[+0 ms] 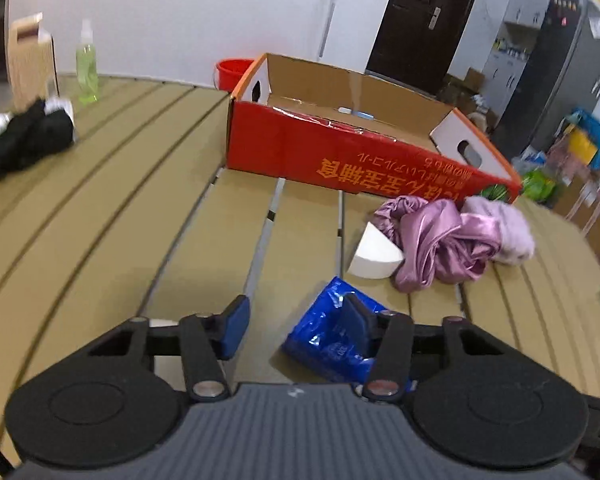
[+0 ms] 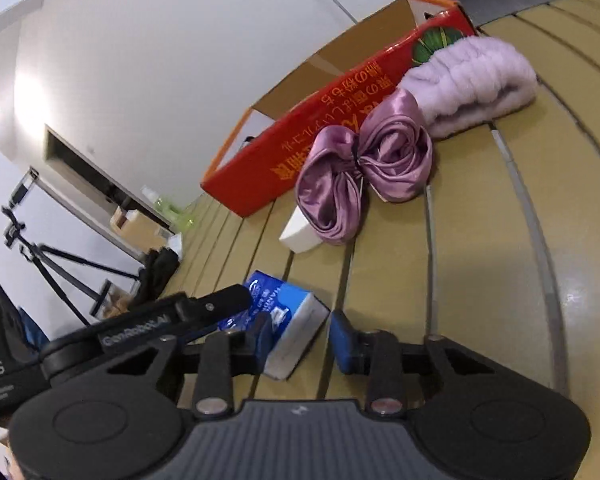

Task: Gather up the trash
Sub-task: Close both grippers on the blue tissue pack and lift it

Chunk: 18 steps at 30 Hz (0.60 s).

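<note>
A crumpled blue wrapper (image 1: 324, 336) lies on the tan slatted table (image 1: 140, 208), under the right finger of my open left gripper (image 1: 294, 326). In the right wrist view the wrapper (image 2: 288, 320) sits between the fingers of my open right gripper (image 2: 300, 340), close to the left one. The left gripper reaches in from the left in that view. An open red cardboard box (image 1: 340, 152) stands at the far side and also shows in the right wrist view (image 2: 320, 128). A white wedge of foam (image 1: 374, 256) lies before it.
A purple satin cloth (image 1: 436, 240) and a lilac fluffy headband (image 1: 504, 228) lie by the box. A black cloth (image 1: 24, 140), a green spray bottle (image 1: 87, 68) and a small carton (image 1: 30, 60) sit at the far left. A tripod (image 2: 48, 264) stands off the table.
</note>
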Tool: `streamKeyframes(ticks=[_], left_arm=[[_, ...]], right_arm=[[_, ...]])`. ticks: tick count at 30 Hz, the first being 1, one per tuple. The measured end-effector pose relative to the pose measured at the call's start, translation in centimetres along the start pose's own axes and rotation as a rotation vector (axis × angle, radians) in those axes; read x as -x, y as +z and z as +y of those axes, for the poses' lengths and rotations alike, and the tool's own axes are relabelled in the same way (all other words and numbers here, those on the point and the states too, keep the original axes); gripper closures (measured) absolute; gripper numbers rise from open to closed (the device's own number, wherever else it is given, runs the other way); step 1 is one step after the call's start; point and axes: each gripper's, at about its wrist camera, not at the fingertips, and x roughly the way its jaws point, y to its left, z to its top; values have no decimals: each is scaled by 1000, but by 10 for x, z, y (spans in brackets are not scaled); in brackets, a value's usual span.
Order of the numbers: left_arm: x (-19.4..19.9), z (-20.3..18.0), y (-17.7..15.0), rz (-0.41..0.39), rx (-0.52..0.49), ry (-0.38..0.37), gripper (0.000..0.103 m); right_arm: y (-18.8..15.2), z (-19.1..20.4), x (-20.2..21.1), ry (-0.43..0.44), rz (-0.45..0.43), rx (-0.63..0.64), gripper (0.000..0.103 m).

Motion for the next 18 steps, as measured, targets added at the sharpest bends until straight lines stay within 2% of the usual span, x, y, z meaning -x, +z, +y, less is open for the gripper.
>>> streamKeyframes(ticks=[4, 6, 13, 18], left_arm=[[3, 2, -2, 2, 15, -53, 75], [2, -2, -1, 4, 10, -42, 76], [9, -5, -3, 0, -19, -40, 82], [17, -8, -5, -16, -21, -31, 82]], right_arm=[[-1, 2, -4, 4, -18, 6, 76], [-3, 3, -6, -3, -30, 17, 79], [1, 3, 0, 4, -28, 50, 84], [-1, 8, 6, 0, -32, 82, 85]])
